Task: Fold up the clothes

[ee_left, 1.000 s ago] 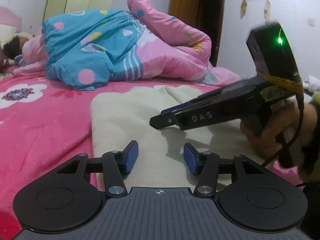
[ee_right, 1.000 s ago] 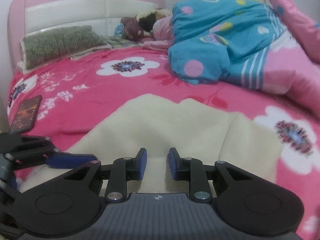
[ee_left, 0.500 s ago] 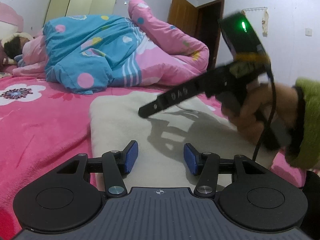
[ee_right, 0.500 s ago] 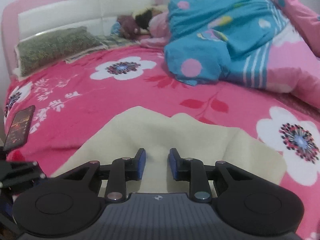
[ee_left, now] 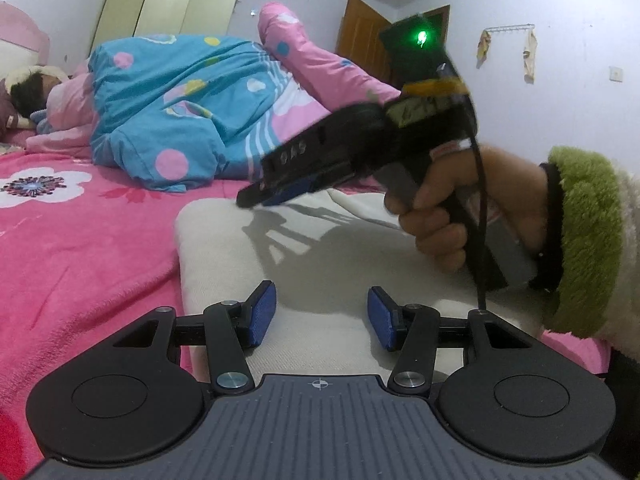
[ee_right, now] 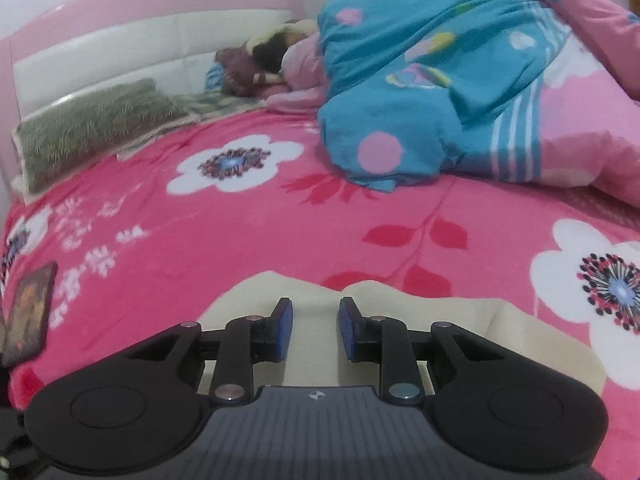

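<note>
A bed (ee_right: 248,240) under a hot-pink flowered blanket is filling both views. At twelve o'clock in the left wrist view a blue and pink dotted quilt (ee_left: 176,108) is lying heaped, and in the right wrist view it is sitting at about one o'clock. A pink and white headboard (ee_right: 120,44) is standing at eleven o'clock in the right wrist view, with a green pillow (ee_right: 92,124) leaning below it.

The cream garment (ee_left: 320,264) is lying flat on the blanket at the near edge of the bed, spreading from the centre toward four o'clock in the left wrist view; in the right wrist view it is at six o'clock, partly behind the fingers.

The right hand-held gripper (ee_left: 256,200) is hanging in the air above the garment at about one o'clock, gripped by the person's right hand (ee_left: 452,208) in a green fleecy cuff; its blue pads are standing slightly apart with nothing between them. The left hand-held gripper (ee_left: 322,318) is hovering at six o'clock over the garment, released, its pads well apart and empty.

A dark phone (ee_right: 30,316) is lying at nine o'clock on the blanket.
</note>
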Demonstrator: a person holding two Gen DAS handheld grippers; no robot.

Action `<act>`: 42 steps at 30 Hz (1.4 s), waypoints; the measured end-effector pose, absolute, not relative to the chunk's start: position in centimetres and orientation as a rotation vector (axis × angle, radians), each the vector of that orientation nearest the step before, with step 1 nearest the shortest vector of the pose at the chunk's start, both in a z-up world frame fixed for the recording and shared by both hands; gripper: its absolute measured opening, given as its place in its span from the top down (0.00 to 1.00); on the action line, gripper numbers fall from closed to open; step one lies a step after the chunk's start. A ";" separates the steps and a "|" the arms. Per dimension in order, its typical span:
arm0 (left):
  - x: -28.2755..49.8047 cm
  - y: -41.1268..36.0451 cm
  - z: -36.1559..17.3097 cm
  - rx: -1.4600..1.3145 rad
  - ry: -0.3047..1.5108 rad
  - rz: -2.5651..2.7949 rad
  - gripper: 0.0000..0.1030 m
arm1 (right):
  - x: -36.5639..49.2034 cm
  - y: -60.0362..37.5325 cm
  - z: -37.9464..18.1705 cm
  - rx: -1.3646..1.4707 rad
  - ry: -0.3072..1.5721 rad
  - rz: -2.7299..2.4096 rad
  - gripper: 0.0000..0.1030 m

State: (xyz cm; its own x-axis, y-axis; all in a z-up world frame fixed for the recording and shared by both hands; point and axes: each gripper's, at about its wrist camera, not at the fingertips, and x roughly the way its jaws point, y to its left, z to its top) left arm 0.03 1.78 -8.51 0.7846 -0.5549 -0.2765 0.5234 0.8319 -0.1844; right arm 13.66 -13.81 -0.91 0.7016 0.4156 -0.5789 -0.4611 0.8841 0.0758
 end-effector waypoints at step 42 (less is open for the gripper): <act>1.4 -2.2 -4.2 0.094 0.641 -0.431 0.46 | -1.9 -25.3 -2.0 0.051 0.580 0.277 0.72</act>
